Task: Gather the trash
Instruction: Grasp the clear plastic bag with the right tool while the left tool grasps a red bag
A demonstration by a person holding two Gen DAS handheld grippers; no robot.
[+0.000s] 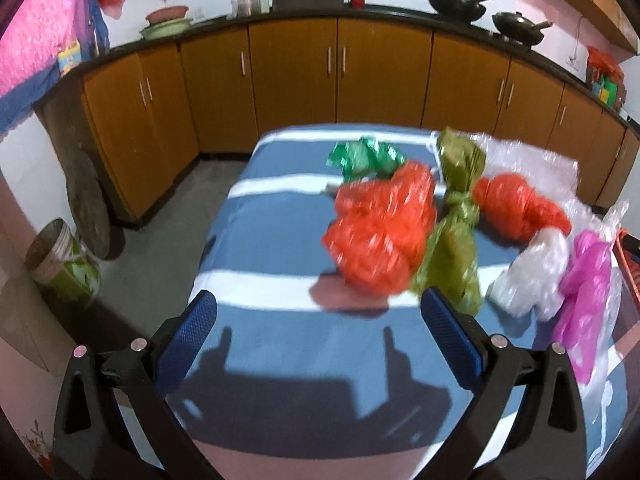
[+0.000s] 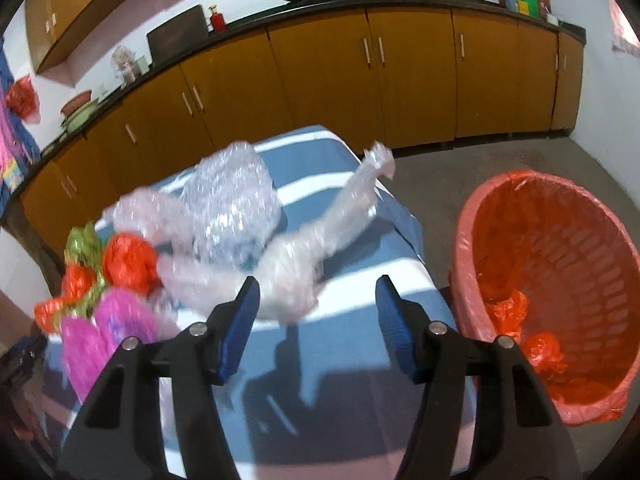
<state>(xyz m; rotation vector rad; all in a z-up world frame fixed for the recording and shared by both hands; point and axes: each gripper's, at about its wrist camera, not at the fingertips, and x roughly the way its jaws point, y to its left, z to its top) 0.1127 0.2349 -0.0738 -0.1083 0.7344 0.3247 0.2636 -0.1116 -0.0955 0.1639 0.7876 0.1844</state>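
Crumpled plastic trash lies on a blue-and-white striped table (image 1: 272, 232): a large red bag (image 1: 380, 236), an olive bag (image 1: 456, 208), green foil (image 1: 364, 158), a second red bag (image 1: 516, 208), a clear bag (image 1: 536, 268) and a pink bag (image 1: 588, 288). My left gripper (image 1: 320, 300) hovers open just short of the large red bag, nothing between its fingers. My right gripper (image 2: 316, 292) is open above the table's right end. A twisted clear bag (image 2: 292, 280) lies just ahead of its left fingertip, not pinched. A red lined basket (image 2: 560, 240) on the floor holds red scraps (image 2: 540, 352).
Bubble wrap (image 2: 232, 196) sits farther back on the table. Orange-brown cabinets (image 1: 292, 76) under a dark counter with woks (image 1: 456, 8) run behind. A green-printed bucket (image 1: 60, 264) stands on the floor at the left, beside a round stone slab (image 1: 86, 204).
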